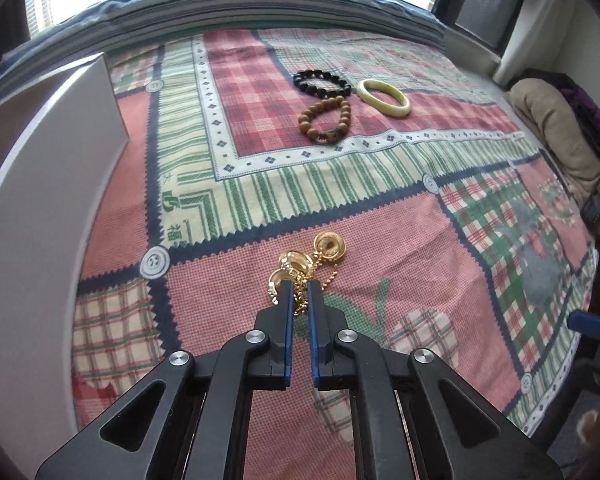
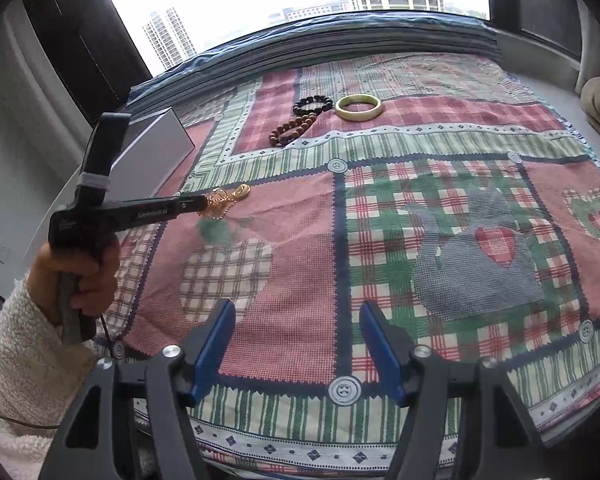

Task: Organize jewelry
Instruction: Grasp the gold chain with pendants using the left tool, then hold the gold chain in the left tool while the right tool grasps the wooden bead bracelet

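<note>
Left gripper (image 1: 300, 286) pinching gold chain (image 1: 300, 300), right gripper (image 2: 298, 308) spread wide, hand (image 2: 82, 272) only in right view

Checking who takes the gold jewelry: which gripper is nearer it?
Left. The left gripper has its fingers closed around the gold jewelry; the right gripper sits open, well short of it over the quilt.

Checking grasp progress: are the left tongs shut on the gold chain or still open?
Shut on it: the left tongs show only a narrow gap, with the gold chain pinched between the blue pads.
</note>
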Motion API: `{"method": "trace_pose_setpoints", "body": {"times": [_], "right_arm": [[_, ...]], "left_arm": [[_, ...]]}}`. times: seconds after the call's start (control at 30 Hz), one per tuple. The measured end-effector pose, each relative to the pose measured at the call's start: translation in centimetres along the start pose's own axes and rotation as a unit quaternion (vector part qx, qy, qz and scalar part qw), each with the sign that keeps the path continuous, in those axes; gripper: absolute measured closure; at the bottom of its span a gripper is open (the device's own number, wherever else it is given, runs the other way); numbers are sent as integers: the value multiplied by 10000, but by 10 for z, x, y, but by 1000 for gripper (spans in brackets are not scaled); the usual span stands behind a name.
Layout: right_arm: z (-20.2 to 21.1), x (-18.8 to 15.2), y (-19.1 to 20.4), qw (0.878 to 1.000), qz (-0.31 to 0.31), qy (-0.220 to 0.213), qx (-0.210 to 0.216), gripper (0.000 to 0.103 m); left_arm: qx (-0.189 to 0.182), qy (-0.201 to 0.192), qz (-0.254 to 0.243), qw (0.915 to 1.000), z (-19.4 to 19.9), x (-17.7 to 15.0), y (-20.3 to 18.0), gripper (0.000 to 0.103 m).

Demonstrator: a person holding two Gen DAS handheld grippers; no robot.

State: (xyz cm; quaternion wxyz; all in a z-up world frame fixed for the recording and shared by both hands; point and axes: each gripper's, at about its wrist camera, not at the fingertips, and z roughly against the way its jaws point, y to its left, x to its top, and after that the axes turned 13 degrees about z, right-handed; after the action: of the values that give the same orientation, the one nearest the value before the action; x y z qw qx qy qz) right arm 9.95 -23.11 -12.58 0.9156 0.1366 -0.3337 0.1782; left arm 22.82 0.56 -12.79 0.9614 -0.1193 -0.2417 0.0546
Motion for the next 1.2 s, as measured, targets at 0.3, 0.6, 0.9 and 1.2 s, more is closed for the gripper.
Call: {"method": "trace_pose_setpoints", "body": {"times": [0.3,0.6,0.9,1.2], "right_arm": [[-102,152,-33,9966,50,351,741,39],[-223,228,-2,9911,871,941,365,61],[-226,196,19,9795,1542,1297,51,91],[-150,89,58,9656,1863,1427,1117,92]], "left_arm": [[-72,7,378,9993,23,-36,25,98],[-78,29,694,9976,29,-53,42,99],[-118,56,772,9969,32,-58,52,99],[-176,118,906,9957,38,-76,62,99]]}}
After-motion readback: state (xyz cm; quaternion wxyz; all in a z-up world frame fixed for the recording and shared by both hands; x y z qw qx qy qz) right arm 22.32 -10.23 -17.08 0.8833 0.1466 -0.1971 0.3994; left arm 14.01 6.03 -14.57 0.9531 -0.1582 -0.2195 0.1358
